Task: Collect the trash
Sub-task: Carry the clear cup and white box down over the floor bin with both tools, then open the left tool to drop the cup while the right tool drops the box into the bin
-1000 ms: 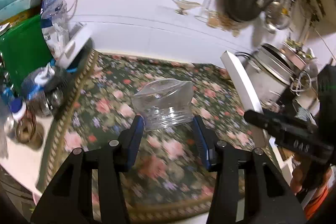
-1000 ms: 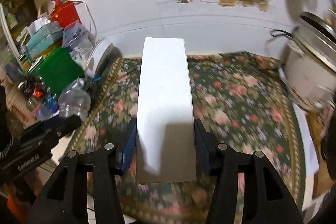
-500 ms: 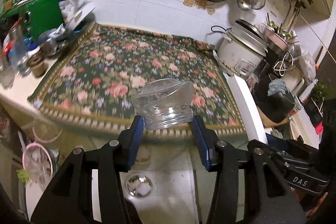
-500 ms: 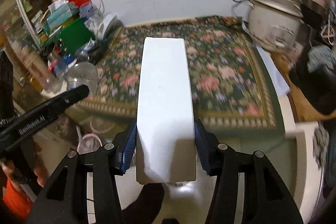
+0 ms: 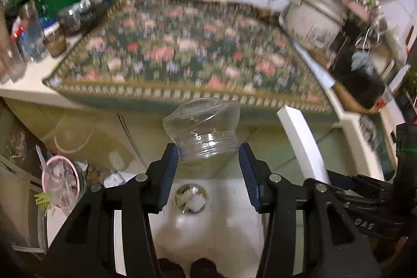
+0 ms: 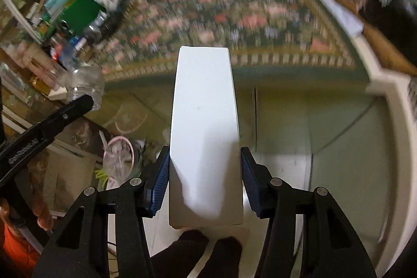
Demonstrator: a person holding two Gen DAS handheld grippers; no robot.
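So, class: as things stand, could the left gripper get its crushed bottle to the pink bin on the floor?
Probably yes. The left gripper, shut on the crushed bottle, hangs over open floor; the pink bin sits lower left with its top open and nothing visibly between.

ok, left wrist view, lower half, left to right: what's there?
pink bin → floor drain → clear jar in the left gripper → white box → right gripper arm

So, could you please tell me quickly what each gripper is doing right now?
Left gripper: closed on the clear plastic bottle, gripped near its threaded neck.
Right gripper: closed on the white box, held lengthwise.
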